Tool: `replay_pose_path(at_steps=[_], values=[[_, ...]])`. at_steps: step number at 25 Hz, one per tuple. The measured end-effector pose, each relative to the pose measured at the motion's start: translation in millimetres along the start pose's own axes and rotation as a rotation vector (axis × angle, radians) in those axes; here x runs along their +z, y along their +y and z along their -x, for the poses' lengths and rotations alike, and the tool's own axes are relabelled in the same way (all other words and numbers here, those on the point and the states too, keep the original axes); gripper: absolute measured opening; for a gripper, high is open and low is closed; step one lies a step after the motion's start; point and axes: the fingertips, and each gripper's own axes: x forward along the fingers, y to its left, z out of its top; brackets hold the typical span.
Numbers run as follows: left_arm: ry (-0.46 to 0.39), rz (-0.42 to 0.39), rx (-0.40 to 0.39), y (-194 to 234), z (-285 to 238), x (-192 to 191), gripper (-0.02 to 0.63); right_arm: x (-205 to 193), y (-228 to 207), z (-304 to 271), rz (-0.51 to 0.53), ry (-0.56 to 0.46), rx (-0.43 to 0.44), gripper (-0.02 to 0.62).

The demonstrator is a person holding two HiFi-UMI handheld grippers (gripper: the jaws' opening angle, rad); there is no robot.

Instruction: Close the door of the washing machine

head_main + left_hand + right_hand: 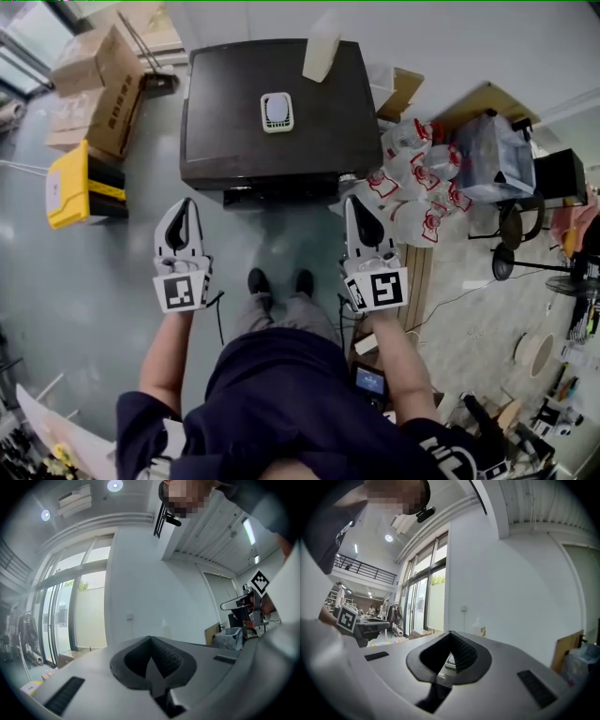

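Head view: we are standing facing the washing machine (225, 122), a dark box at 12 o'clock, just beyond our shoes (258, 281). A small white device (277, 112) is sitting on its top, with a white container (322, 47) at the far edge. Only the top face is showing clearly. A dark lip (281, 194) is jutting out at the near lower edge, and we cannot tell whether it is the door.

Left tongs (184, 208): jaws together, nothing between them. They are pointing level toward the machine's near left corner and are apart from it.

Right tongs (356, 208): jaws also together and empty. In the right gripper view only the white device is showing through the notch, far off.

Clutter: plastic bags (417, 183) at 2 o'clock, a yellow case (70, 185) at 9 o'clock.

Judgement on the step: we are not yet touching the door. Shut tongs are suiting a push, so we are planning to:
- look at the front face first to find the door;
- press with one closed tip on the door's free edge;
- push steadily until it latches;
- keep the other tongs clear of the gap.
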Motion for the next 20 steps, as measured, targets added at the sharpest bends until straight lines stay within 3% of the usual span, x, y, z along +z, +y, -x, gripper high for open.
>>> replay_pose_path(at_steps=[16, 20], values=[[-0.063, -0.008, 0.019, 13, 49, 64, 0.024, 47, 2, 40, 0.056, -0.008, -0.011, 0.02], [-0.121, -0.026, 0.007, 15, 58, 83, 0.023, 53, 0, 46, 0.053, -0.013, -0.019, 0.02]])
